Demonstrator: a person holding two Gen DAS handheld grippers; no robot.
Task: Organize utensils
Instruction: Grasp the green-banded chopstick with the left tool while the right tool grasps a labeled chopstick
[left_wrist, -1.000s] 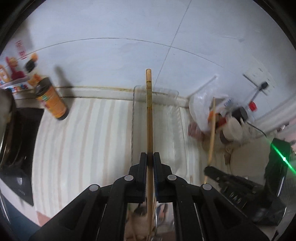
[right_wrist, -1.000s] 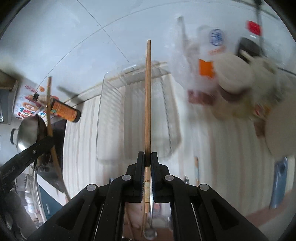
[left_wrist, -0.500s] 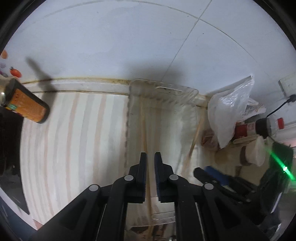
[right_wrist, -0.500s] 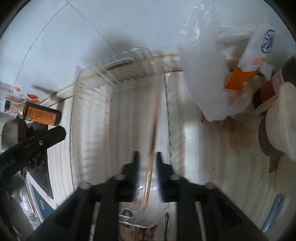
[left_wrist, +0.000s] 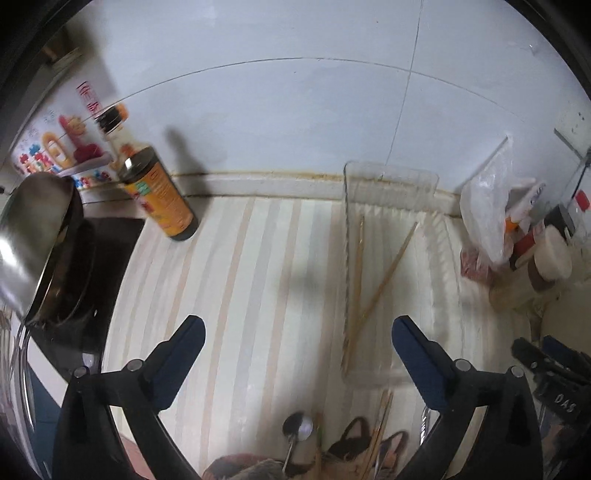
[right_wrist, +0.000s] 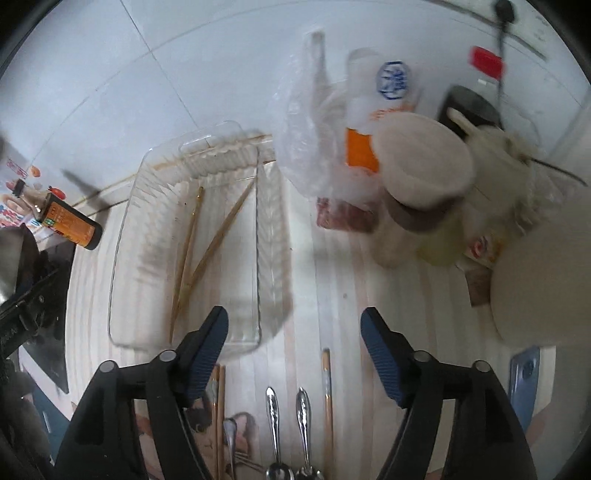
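Below, both pairs of my fingers stand spread and empty, having just been opening, with nothing between them. My left gripper (left_wrist: 297, 328) hangs over the striped worktop (left_wrist: 236, 280), its fingers (left_wrist: 184, 339) at their widest. My right gripper (right_wrist: 293, 319) hangs near the front edge of the clear tray (right_wrist: 125, 236), its fingers (right_wrist: 210, 332) somewhat less wide. Two wooden chopsticks (right_wrist: 214, 240) lie inside the tray, meeting at their near ends and splaying apart toward the wall. Further chopsticks (right_wrist: 327, 402) and two spoons (right_wrist: 273, 413) lie on the worktop in front of the tray. A sauce bottle (left_wrist: 162, 199) stands to the left by the wall; a plastic bag (right_wrist: 306, 140) sits right of the tray.
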